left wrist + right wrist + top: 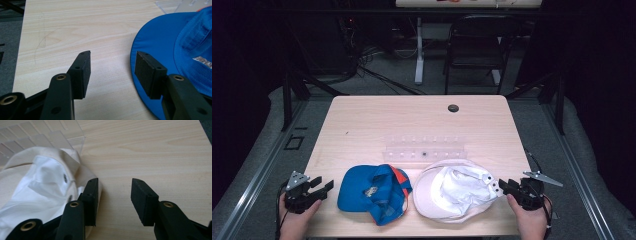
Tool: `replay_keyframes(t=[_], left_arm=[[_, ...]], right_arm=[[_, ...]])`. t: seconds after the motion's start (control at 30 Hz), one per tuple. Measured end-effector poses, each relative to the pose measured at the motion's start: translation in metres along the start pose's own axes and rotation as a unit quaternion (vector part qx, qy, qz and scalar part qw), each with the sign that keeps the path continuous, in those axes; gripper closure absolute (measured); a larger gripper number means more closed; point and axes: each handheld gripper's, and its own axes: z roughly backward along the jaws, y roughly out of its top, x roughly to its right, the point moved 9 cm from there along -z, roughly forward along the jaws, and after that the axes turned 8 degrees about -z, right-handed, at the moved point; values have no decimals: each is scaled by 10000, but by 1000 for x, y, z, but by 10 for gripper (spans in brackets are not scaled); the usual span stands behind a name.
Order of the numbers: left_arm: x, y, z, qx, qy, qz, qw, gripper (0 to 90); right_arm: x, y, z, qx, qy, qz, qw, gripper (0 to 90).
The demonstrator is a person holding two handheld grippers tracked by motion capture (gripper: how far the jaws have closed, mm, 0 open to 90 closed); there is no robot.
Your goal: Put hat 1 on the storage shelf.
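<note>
A blue hat [372,192] with an orange patch lies crumpled at the table's front left; its brim [160,47] runs past my left gripper's right jaw. Beside it at the front right lies a white hat [454,190], its edge [50,182] just left of my right gripper's left jaw. My left gripper [326,186] rests at the front left corner, open, with only bare wood [112,65] between its jaws. My right gripper [503,186] sits at the front right, open, with bare wood [115,192] in its gap.
A clear plastic rack [426,148] with small pegs stands just behind the two hats; its corner [60,132] is close to the white hat. A dark round grommet [453,108] sits far back. A folding chair [477,45] stands beyond the table.
</note>
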Motion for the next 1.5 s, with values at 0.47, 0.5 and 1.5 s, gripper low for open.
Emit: replay_keyframes(t=[0.47, 0.5, 1.5], left_arm=[[2, 4, 4, 127, -19, -54, 9999, 474], [2, 4, 4, 88, -29, -52, 9999, 474], [1, 4, 6, 93, -9, -77, 9999, 474]], right_arm=[[-19, 25, 23, -351, 155, 271, 9989, 571], [-20, 26, 23, -394, 177, 300, 9986, 570], [-38, 7, -12, -2252, 335, 689, 9713, 537]])
